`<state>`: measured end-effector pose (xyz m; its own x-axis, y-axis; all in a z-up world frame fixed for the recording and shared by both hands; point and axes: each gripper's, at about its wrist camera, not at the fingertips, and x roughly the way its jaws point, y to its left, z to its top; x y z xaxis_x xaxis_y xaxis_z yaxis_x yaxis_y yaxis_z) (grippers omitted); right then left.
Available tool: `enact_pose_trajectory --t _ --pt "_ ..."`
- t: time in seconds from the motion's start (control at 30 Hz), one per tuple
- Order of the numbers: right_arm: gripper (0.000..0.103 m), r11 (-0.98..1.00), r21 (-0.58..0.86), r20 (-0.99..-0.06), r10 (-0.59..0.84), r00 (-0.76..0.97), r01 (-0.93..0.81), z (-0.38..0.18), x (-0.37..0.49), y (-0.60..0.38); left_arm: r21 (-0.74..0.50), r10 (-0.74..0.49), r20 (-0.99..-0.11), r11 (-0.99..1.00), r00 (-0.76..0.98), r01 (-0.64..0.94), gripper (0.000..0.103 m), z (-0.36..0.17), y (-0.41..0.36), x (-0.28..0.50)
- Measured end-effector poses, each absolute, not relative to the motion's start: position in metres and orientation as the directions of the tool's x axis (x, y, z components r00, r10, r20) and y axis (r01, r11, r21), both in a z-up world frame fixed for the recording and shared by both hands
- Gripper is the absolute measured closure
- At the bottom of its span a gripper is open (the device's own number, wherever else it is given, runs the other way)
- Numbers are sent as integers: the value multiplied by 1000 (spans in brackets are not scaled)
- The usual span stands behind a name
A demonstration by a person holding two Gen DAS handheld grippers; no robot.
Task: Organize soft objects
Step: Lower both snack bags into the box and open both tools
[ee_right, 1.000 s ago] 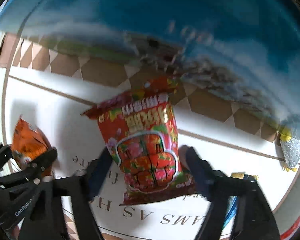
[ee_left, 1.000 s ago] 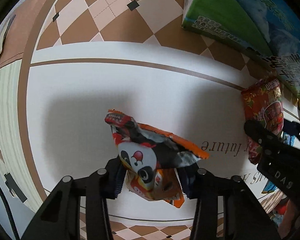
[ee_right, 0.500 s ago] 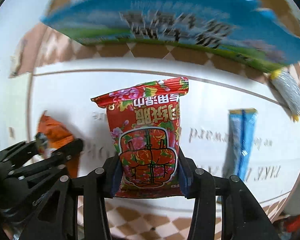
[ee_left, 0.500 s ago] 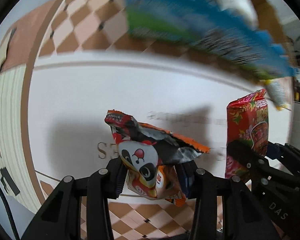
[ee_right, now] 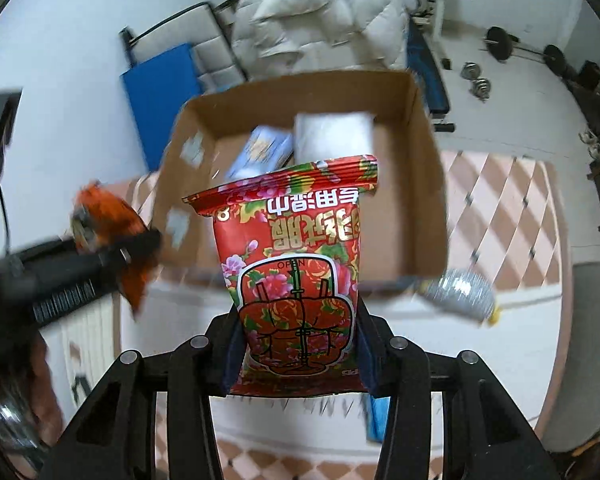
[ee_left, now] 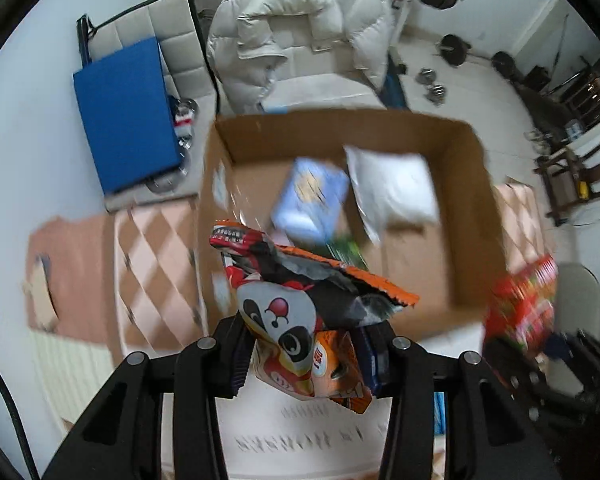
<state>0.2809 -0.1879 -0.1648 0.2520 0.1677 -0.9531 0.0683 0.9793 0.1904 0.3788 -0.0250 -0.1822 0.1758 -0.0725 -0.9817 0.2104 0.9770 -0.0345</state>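
Observation:
My left gripper (ee_left: pixel 306 360) is shut on an orange panda snack bag (ee_left: pixel 300 320) and holds it up in front of an open cardboard box (ee_left: pixel 476 216). My right gripper (ee_right: pixel 296 360) is shut on a red flowered packet (ee_right: pixel 296 272), raised before the same box (ee_right: pixel 428 184). The box holds a white pouch (ee_left: pixel 392 188) and a light blue pack (ee_left: pixel 310 200). The red packet shows blurred at the right of the left wrist view (ee_left: pixel 520 304); the orange bag shows at the left of the right wrist view (ee_right: pixel 108 224).
The box stands on a checkered cloth (ee_right: pixel 500 208) over the table. A silver packet (ee_right: pixel 456 292) and a blue packet (ee_right: pixel 376 420) lie on the white cloth. Behind are a white padded jacket (ee_left: pixel 300 32), a blue mat (ee_left: pixel 128 112) and weights on the floor.
Both grippers have lifted and tilted up with their packets. The view went from the tabletop to the open box and the room beyond.

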Motion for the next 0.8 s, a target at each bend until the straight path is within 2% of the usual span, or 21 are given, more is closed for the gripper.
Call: enact_pose_trajectory --t 0.23,0.47,0.7,0.8 --pt "55 972 170 -977 145 155 160 -229 356 -210 109 105 -994 965 31 240 62 -247 -41 485" --pt "55 973 133 -991 127 42 186 -292 384 -211 191 210 -977 947 -45 259 62 -286 -46 518" --pt "55 976 125 -991 130 -17 176 -321 385 -204 199 234 -966 942 -107 270 60 -301 -43 529" --pt "54 976 122 -991 130 -34 178 -328 385 -200 177 216 -967 950 -133 256 52 -300 -41 531"
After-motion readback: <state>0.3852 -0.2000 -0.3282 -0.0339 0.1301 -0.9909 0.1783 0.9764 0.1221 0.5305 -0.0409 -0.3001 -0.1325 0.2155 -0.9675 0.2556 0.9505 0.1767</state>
